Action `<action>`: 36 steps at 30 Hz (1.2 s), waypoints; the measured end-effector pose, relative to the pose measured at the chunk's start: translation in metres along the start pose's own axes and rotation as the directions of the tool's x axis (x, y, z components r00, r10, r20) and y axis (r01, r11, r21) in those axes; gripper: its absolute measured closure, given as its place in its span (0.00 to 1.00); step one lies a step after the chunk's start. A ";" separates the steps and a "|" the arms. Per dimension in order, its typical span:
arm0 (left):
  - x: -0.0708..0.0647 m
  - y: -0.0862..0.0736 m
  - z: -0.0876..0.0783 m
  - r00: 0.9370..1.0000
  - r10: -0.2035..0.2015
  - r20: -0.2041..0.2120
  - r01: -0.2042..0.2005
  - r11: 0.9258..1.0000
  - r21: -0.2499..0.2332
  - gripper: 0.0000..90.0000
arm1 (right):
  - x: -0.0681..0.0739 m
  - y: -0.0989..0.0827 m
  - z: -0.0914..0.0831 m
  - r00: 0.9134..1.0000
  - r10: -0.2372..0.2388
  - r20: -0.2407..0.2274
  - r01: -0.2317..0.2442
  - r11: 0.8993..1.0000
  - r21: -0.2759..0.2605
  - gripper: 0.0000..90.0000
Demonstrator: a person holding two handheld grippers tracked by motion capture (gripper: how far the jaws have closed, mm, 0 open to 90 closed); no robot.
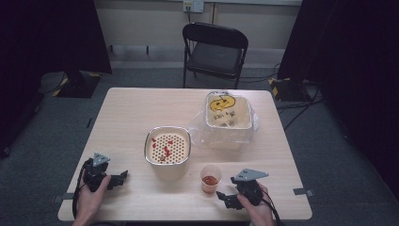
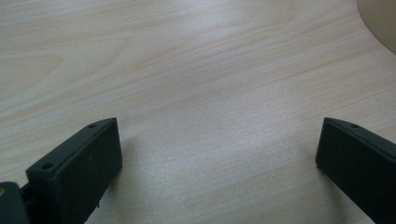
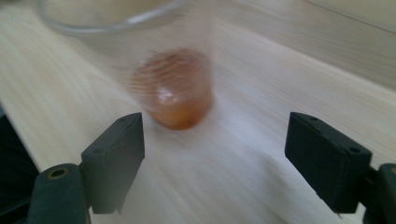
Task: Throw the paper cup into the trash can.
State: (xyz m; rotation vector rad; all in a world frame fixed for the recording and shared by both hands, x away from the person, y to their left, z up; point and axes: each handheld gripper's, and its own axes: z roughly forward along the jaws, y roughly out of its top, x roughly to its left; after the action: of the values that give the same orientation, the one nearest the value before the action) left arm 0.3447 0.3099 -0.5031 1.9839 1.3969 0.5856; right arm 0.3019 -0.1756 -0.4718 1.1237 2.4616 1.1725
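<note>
A small clear plastic cup (image 1: 210,178) with a little orange-brown liquid stands near the table's front edge. In the right gripper view the cup (image 3: 168,70) is blurred, just beyond the jaws. My right gripper (image 1: 225,198) is open at the cup's near right, apart from it; its jaws (image 3: 215,158) stand wide with bare table between them. A metal-rimmed strainer bowl (image 1: 167,146) with red bits on a perforated insert sits mid-table. My left gripper (image 1: 123,177) rests at the front left, open over bare wood (image 2: 219,154).
A square container (image 1: 227,113) lined with a clear plastic bag stands at the back right of the light wooden table (image 1: 131,108). A black folding chair (image 1: 214,52) stands beyond the far edge. A pale curved edge (image 2: 380,21) shows in the left gripper view.
</note>
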 end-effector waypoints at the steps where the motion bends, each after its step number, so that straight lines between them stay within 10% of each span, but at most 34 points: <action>1: 0.000 0.000 0.000 1.000 -0.001 0.000 0.001 1.000 0.000 0.00 | 0.005 0.002 0.002 0.999 -0.016 -0.030 0.016 1.000 -0.010 0.22; 36: 0.000 0.000 0.000 1.000 -0.001 0.001 0.001 1.000 0.000 0.00 | 0.019 0.027 0.045 0.996 -0.057 -0.062 0.052 0.995 -0.088 0.34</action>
State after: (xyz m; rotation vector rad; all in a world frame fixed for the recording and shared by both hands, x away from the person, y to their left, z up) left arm 0.3447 0.3098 -0.5031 1.9825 1.3975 0.5845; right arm 0.3244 -0.1246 -0.4792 1.0040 2.4459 1.3049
